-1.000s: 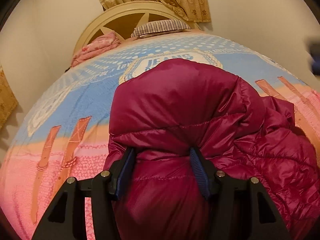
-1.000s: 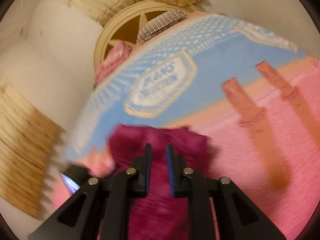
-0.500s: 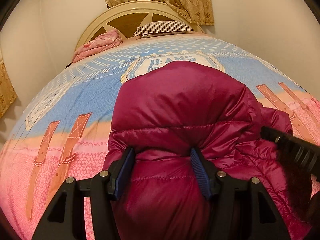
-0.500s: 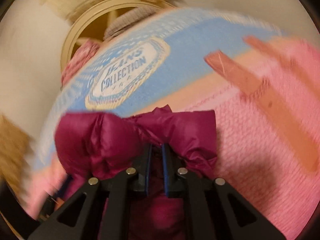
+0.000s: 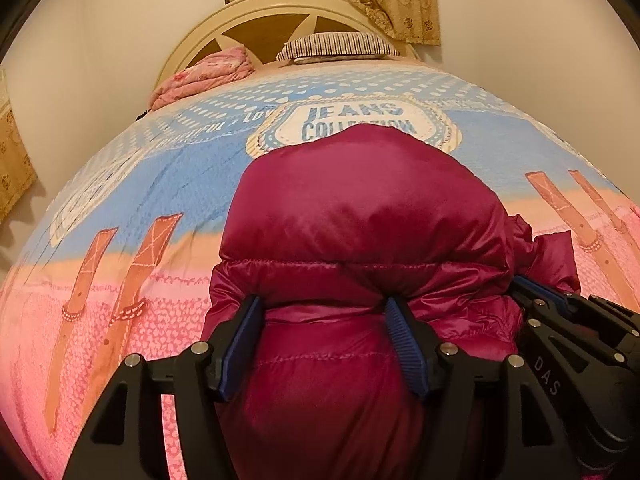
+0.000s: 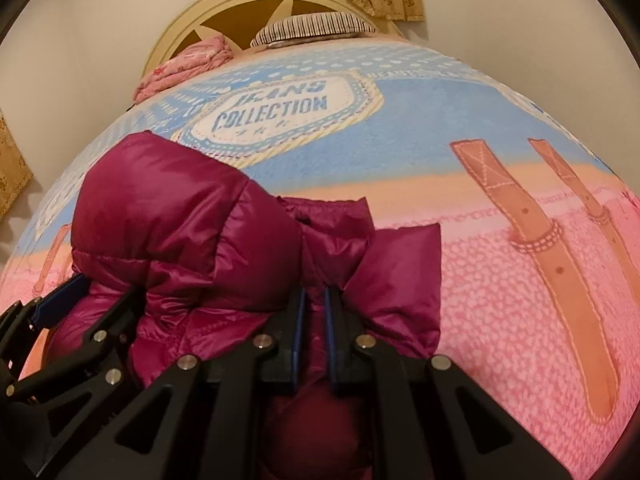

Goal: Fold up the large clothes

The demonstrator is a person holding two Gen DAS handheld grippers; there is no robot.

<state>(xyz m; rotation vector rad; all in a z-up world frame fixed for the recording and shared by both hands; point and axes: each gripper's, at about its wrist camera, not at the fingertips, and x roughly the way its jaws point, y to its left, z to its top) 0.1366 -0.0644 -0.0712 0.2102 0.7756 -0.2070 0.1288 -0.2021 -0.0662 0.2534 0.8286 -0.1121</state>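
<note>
Puffy jacket bulks up mid-bed; the bedspread lies open on both sides, with pillow and folded blanket crowding the headboard.

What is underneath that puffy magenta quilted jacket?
The puffy magenta quilted jacket lies on a printed blue-and-pink bedspread. It covers the bottom of the "JEANS COLLECTION" badge in the left view; anything else beneath is hidden.

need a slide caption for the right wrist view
Right hand-held gripper pinches a fold of a magenta puffer jacket on a bed's "Jeans Collection" bedspread, the left hand-held gripper alongside.
</note>
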